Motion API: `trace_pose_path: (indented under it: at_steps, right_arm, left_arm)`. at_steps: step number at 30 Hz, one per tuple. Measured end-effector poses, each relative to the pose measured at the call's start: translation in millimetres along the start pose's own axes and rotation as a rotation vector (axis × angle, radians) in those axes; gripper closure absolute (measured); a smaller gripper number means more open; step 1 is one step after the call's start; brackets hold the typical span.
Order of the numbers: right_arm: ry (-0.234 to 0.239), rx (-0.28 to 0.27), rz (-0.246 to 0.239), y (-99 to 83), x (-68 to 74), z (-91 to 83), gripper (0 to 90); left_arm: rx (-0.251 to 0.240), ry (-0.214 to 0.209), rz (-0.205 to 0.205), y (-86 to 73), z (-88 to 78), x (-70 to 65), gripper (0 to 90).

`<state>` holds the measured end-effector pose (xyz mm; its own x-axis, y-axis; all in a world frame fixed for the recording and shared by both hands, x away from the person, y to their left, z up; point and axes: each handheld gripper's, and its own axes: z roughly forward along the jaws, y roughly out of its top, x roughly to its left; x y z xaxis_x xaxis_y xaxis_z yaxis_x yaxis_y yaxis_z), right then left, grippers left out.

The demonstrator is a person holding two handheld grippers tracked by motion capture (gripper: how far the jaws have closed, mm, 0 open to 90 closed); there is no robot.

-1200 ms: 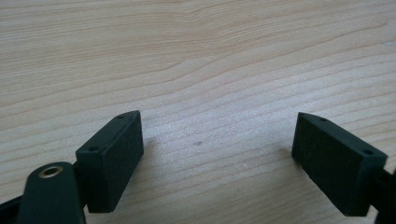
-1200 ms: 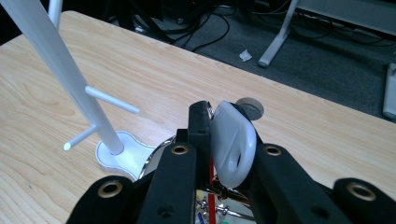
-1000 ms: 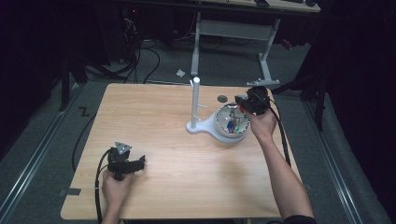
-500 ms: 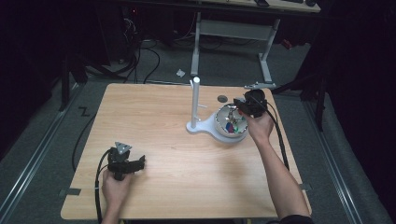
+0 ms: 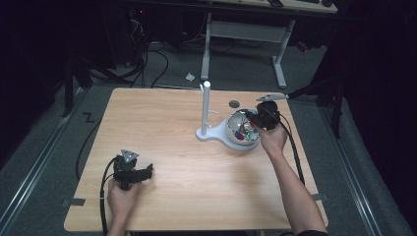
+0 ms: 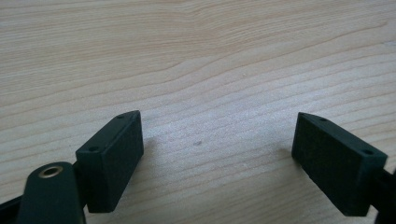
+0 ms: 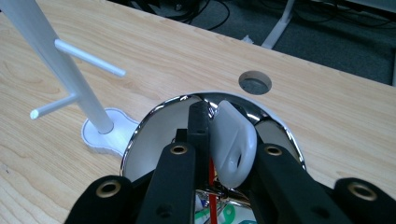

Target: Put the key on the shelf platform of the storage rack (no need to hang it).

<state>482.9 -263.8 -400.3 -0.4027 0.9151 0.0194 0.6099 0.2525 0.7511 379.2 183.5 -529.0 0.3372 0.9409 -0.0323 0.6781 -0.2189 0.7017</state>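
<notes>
Overhead table (image 5: 172, 147) view; two close jaw-level views.

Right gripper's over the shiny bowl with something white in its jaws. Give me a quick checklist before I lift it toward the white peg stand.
1. Grip on the white piece: ok. The right gripper has its jaws shut on it, above the chrome bowl.
2. What the piece is: cannot tell. It is smooth, white, with a slot in it.
3. Bowl contents snagging: cannot tell. Red and green items lie under the jaws; contact is hidden.
4. Path to the white peg stand: ok. It stands upright beside the bowl, both pegs bare.
5. Left gripper out of the way: ok. It is open, low over bare wooden table, near the front edge.
</notes>
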Motion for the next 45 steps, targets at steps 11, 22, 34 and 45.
trace_pose_path:
  at_steps: [11, 22, 34, 45]
  right_arm:
    - [0.007, 0.037, -0.016, -9.2, 3.9, 8.6, 82.6]
    - [0.017, 0.07, 0.006, -18.0, 0.4, 18.1, 82.3]
    - [0.008, 0.082, 0.015, -20.9, -2.8, 22.9, 79.2]
    - [0.007, 0.051, 0.048, -18.9, -5.1, 15.6, 61.6]
  left_arm:
    - [0.0, 0.0, 0.0, 0.0, 0.0, 0.0, 16.9]
    - [0.0, 0.0, 0.0, 0.0, 0.0, 0.0, 16.9]
    - [0.0, 0.0, 0.0, 0.0, 0.0, 0.0, 16.9]
    - [0.0, 0.0, 0.0, 0.0, 0.0, 0.0, 16.9]
